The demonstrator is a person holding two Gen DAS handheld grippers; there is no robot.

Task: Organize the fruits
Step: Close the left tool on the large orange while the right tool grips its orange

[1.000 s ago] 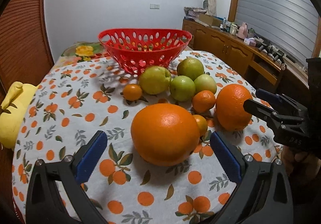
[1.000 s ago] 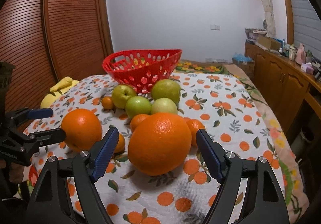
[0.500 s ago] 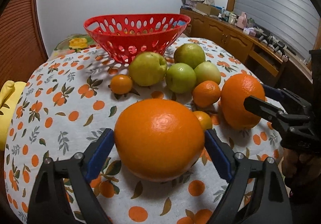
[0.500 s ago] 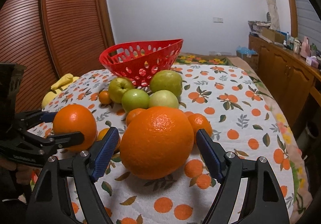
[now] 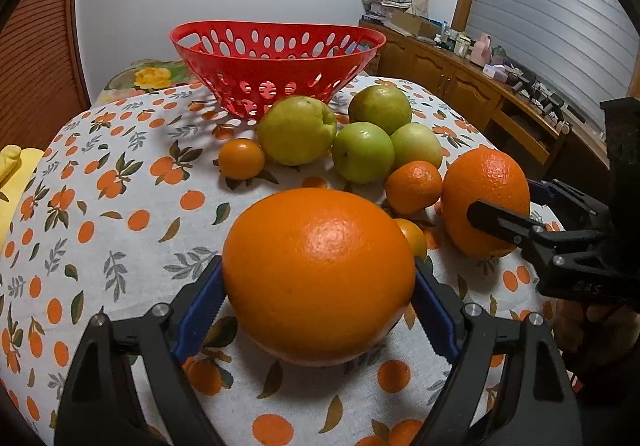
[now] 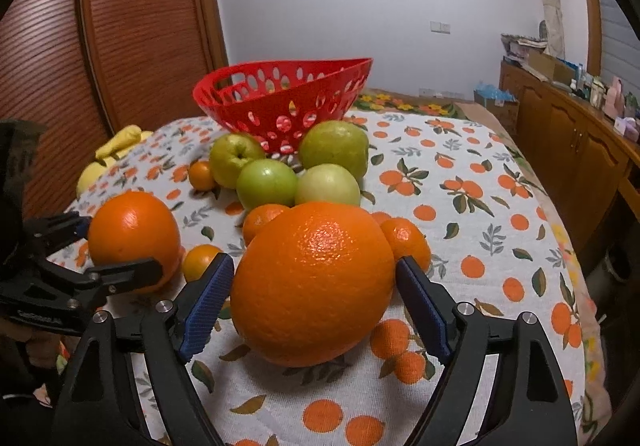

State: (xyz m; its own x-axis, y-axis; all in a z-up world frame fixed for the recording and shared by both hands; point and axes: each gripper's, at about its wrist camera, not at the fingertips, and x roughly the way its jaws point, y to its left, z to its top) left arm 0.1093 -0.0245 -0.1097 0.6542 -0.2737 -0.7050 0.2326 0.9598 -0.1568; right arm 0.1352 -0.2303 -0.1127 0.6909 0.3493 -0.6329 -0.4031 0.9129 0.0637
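Sitting between tool (image 5: 318, 302) pads: orange (image 5: 319, 274).

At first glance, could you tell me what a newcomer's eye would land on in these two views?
Two big oranges fill the foreground: the left gripper has its blue pads against one large orange, and the right gripper brackets the other large orange, both resting on the orange-print tablecloth. Behind them lies a cluster of green fruits and small tangerines, with the red perforated basket at the far end.
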